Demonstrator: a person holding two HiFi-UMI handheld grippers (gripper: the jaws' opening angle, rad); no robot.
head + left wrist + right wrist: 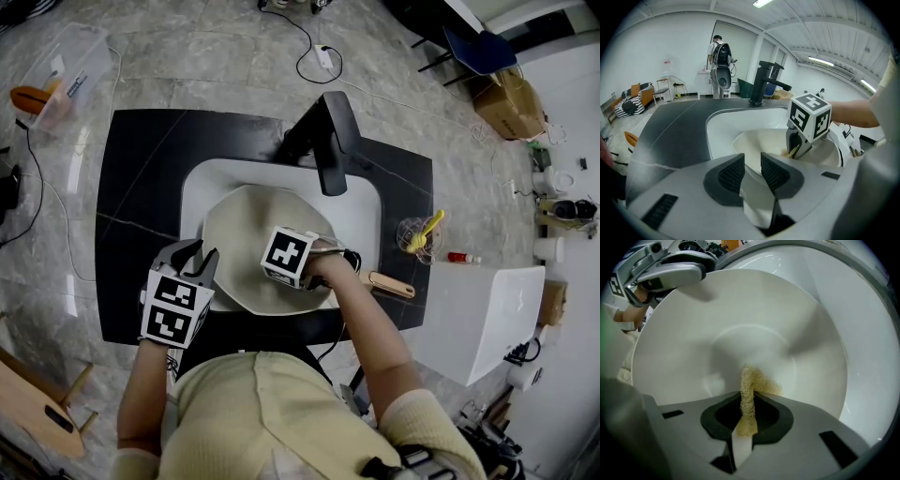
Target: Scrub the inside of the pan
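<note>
Evidently the right gripper (pixel 746 404) pinches a soft, yielding scouring pad (pixel 753 383); the left gripper (pixel 752 166), jaws narrowly parted, seemingly clamps the rim of the stiff, slippery pan (pixel 740 324).

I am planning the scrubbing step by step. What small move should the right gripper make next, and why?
Probably sweep the scrub pad across the floor of the pan. The right gripper is shut on the pad, which touches the bottom near the centre, and the left gripper clamps the rim, steadying it.
</note>
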